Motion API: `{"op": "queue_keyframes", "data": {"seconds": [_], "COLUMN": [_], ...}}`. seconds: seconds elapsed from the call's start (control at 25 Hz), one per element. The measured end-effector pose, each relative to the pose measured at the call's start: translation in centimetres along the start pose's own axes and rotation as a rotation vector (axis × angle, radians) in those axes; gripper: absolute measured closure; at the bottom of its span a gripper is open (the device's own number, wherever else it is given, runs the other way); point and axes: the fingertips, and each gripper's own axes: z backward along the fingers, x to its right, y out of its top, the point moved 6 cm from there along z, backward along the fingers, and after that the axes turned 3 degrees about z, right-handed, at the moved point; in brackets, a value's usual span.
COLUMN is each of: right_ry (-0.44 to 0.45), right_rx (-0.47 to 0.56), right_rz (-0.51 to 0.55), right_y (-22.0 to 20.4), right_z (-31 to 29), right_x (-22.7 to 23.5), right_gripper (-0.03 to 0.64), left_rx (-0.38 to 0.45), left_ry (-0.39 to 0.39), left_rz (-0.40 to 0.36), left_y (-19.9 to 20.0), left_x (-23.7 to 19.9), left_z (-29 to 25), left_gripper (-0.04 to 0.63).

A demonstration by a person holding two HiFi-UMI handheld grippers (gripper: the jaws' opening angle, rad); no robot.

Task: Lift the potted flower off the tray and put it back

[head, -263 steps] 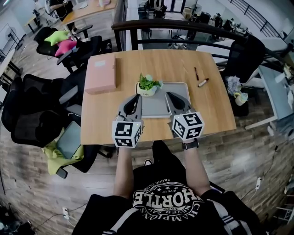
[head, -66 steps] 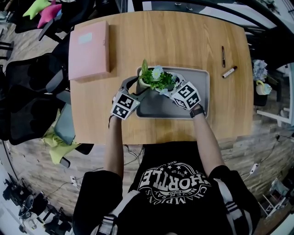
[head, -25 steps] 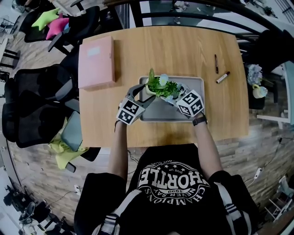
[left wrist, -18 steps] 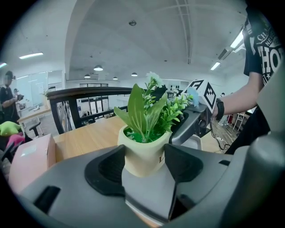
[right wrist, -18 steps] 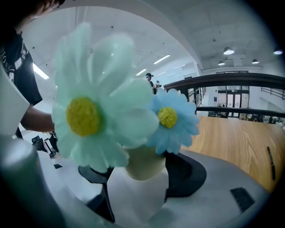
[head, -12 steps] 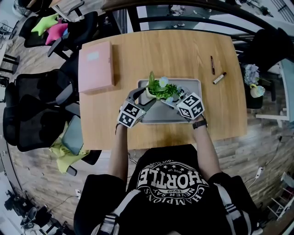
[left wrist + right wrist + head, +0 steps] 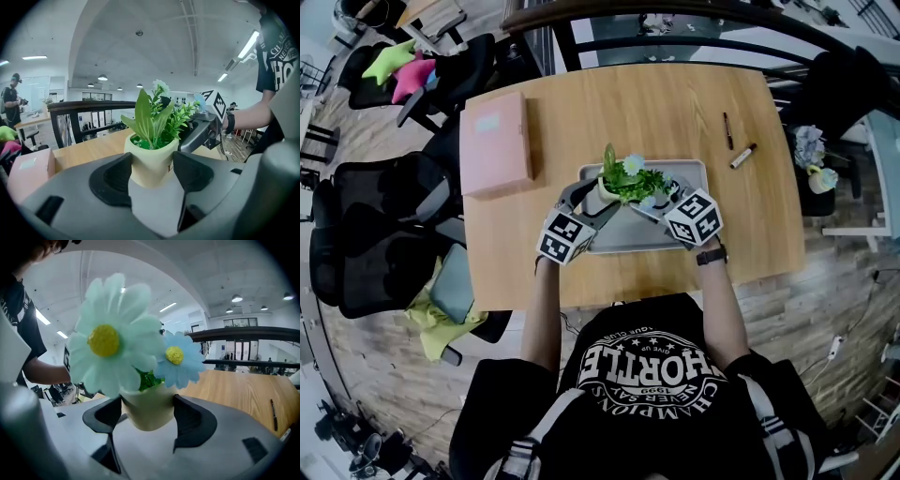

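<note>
Potted flower (image 7: 623,180) sits near the middle of the head view, over the upper left part of the grey tray (image 7: 695,172), caught between both tools. The left gripper (image 7: 586,197) reaches in from the lower left and the right gripper (image 7: 654,201) from the lower right, each with its marker cube towards the bottom of the frame.

In the left gripper view the left gripper (image 7: 151,171) has its jaws spread wide, and both dark pads press the sides of the cream pot (image 7: 151,159), one on each side. Green leaves and a pale bloom rise above the rim, and the other tool shows just right of the pot.

In the right gripper view the right gripper (image 7: 147,414) clamps the same pot (image 7: 147,409) in the same way, jaws wide and pads against its walls. Two pale blue daisies fill the upper centre of that frame. The rounded base of the pot seems to hang just clear of the grey tray surface below it, though the wide lens makes that gap hard to judge.

The tray lies on a wooden table (image 7: 675,103). A pink box (image 7: 495,142) lies on the table at the left of the tray, well apart from it. A black pen (image 7: 727,129) and a marker (image 7: 742,155) lie at the upper right of the tray, near each other.
</note>
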Motion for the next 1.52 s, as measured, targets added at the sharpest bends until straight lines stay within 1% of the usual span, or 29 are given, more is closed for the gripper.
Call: {"op": "queue_keyframes", "data": {"seconds": [0.16, 0.48, 0.6, 0.76, 1.0, 1.52], "right_ry": [-0.009, -0.007, -0.008, -0.006, -0.009, -0.027], "right_rx": [0.004, 0.012, 0.016, 0.033, 0.078, 0.101], "right_rz": [0.011, 0.031, 0.043, 0.043, 0.044, 0.094], "right_y": [0.4, 1.1, 1.5, 2.2, 3.7, 4.7], "right_z": [0.9, 2.8, 3.5, 4.4, 5.6, 7.7], "right_x": [-0.4, -1.6, -2.3, -3.1, -4.3, -7.8], "right_gripper": [0.251, 0.252, 0.252, 0.252, 0.253, 0.253], "left_rx": [0.012, 0.042, 0.038, 0.050, 0.104, 0.167], "left_ry": [0.008, 0.018, 0.022, 0.023, 0.031, 0.039], "left_rz": [-0.002, 0.040, 0.057, 0.059, 0.048, 0.050], "left_y": [0.6, 1.4, 1.8, 2.6, 4.0, 4.3], "left_x": [0.6, 2.3, 3.0, 3.7, 4.4, 6.8], "left_z": [0.3, 1.4, 2.1, 3.0, 4.7, 7.9], "left_gripper": [0.304, 0.304, 0.304, 0.304, 0.304, 0.305]}}
